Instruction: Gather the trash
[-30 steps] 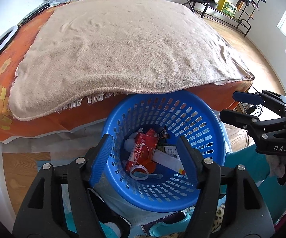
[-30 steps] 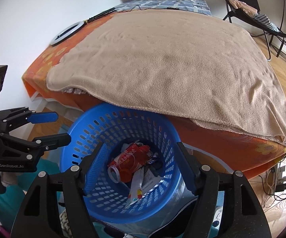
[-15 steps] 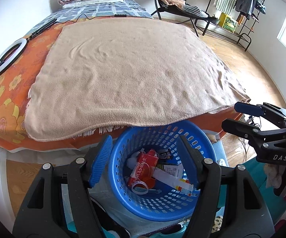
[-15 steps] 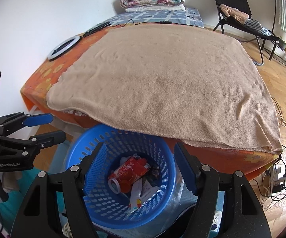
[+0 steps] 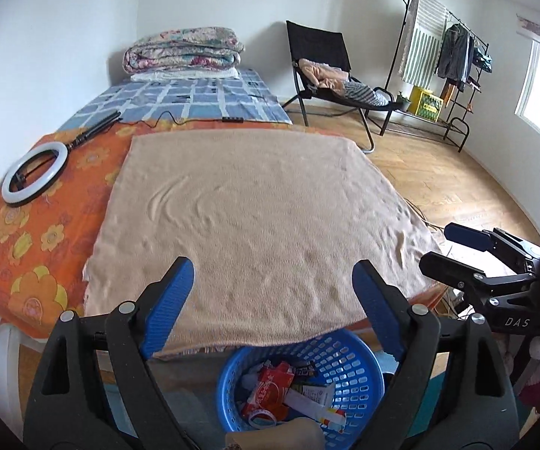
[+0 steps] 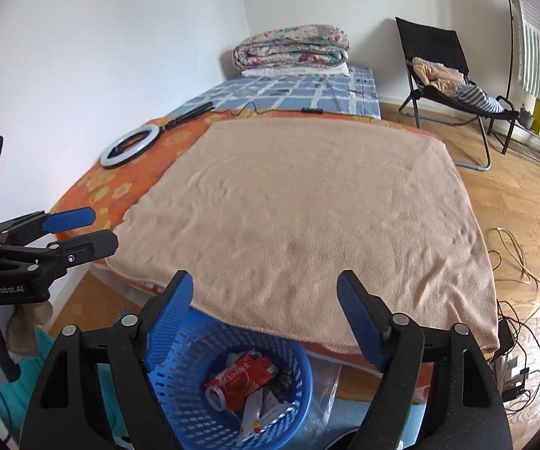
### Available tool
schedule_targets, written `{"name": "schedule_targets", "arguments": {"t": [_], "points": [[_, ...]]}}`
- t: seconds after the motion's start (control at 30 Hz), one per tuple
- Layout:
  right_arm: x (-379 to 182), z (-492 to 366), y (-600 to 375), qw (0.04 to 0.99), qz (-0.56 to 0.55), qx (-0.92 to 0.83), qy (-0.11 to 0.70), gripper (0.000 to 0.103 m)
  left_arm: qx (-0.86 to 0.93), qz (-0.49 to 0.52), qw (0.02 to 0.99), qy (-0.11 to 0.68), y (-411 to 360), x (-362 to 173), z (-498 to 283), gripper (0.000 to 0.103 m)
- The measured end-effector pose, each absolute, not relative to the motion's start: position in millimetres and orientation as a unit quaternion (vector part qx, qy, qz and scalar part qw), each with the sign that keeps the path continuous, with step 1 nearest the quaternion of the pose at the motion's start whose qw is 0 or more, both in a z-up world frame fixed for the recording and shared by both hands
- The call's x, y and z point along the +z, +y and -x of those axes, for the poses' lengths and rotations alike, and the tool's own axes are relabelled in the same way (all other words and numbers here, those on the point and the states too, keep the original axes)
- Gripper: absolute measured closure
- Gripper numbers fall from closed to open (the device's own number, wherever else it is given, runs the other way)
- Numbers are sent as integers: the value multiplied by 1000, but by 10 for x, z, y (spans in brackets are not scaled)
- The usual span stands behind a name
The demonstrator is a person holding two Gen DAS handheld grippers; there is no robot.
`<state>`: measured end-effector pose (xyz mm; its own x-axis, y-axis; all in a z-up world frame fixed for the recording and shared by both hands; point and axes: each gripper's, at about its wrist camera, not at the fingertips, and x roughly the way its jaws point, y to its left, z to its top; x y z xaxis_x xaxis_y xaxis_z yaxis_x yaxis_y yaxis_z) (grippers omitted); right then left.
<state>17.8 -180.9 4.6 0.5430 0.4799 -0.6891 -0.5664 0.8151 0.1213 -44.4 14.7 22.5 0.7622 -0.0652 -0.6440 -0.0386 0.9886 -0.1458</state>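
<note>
Left gripper (image 5: pixel 272 285) and right gripper (image 6: pixel 265 298) jaws just spread wider, nothing held between them. Round blue perforated plastic basket (image 6: pixel 191 386) is half hidden by fingers; trash labels can't be read

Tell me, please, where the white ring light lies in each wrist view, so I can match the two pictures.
Left wrist view: the ring light lies at the left edge, on the orange flowered sheet, left of the beige blanket.
Right wrist view: the ring light lies left of centre in the upper half, on the same sheet.
Shared landmark: the blue basket at the bottom of both.
</note>
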Motion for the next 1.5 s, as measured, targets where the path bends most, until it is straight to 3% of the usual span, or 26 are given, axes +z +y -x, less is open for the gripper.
{"name": "schedule_targets", "arguments": {"t": [0.4,0.7,1.5], "points": [[275,-521,-1792,890,35,300,340,22,-4,62,948,313,132,402,190,2],[53,-687,-1807,880,6,302,367,22,15,87,935,343,298,144,84,1],[-24,-662,-1730,878,14,294,378,22,19,103,930,351,340,104,85,1]]}}
